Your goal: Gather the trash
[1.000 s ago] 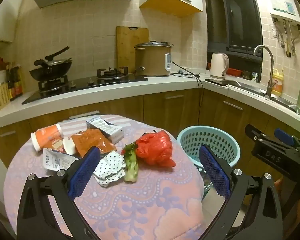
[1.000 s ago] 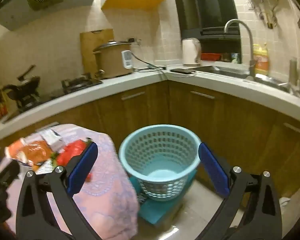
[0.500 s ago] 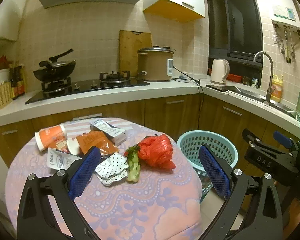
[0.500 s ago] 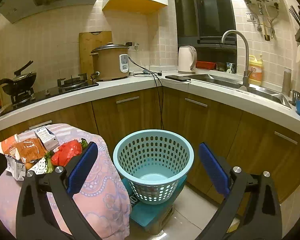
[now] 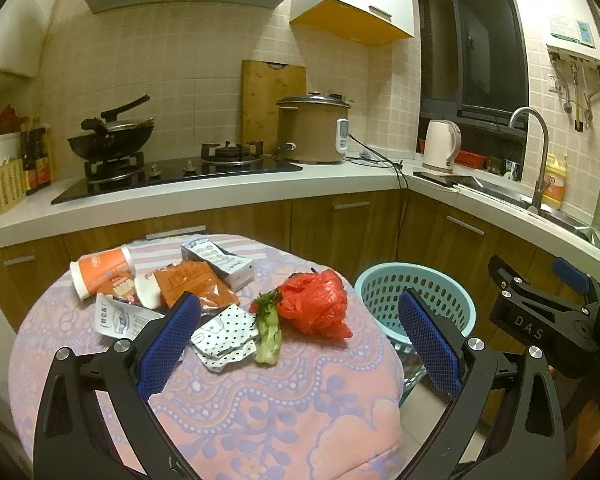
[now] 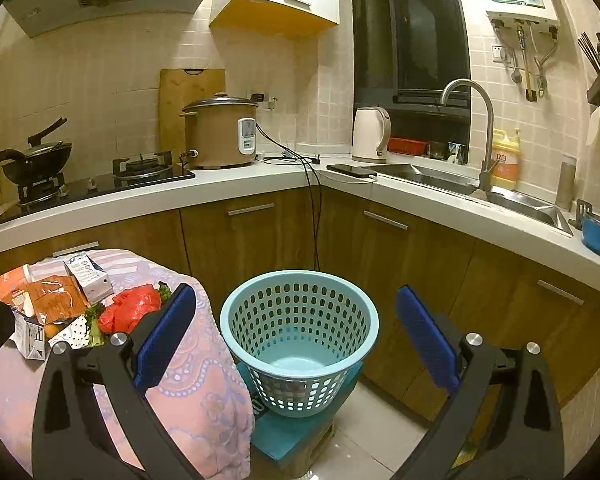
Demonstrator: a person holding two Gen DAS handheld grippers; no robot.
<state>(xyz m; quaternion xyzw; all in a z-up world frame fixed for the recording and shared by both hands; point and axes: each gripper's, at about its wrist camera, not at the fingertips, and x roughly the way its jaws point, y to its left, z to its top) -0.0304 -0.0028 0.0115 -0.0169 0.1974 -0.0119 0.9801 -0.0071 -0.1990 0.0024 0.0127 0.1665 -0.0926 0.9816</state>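
Trash lies on a round table with a pink patterned cloth (image 5: pixel 260 408): a crumpled red plastic bag (image 5: pixel 316 305), a green vegetable stalk (image 5: pixel 269 334), a white dotted wrapper (image 5: pixel 225 334), an orange snack packet (image 5: pixel 192 284), an orange cup (image 5: pixel 102 269), a white carton (image 5: pixel 220 261) and a small white box (image 5: pixel 118 318). My left gripper (image 5: pixel 300 340) is open and empty above the table's near side. A light blue perforated basket (image 6: pixel 300 328) stands on a blue stool right of the table. My right gripper (image 6: pixel 296 340) is open and empty, facing the basket. The red bag (image 6: pixel 130 310) also shows there.
A white counter (image 6: pixel 260 188) wraps around behind, with a gas hob, a wok (image 5: pixel 110 140), a brown rice cooker (image 6: pixel 220 132), a kettle (image 6: pixel 370 134) and a sink with a tap (image 6: pixel 480 136). Wooden cabinets stand under it. The right gripper's body (image 5: pixel 548 320) shows right of the basket (image 5: pixel 416 296).
Both views have tilted up and pulled back a little. The trash and the basket sit lower in the frames. Both grippers stay open and empty.
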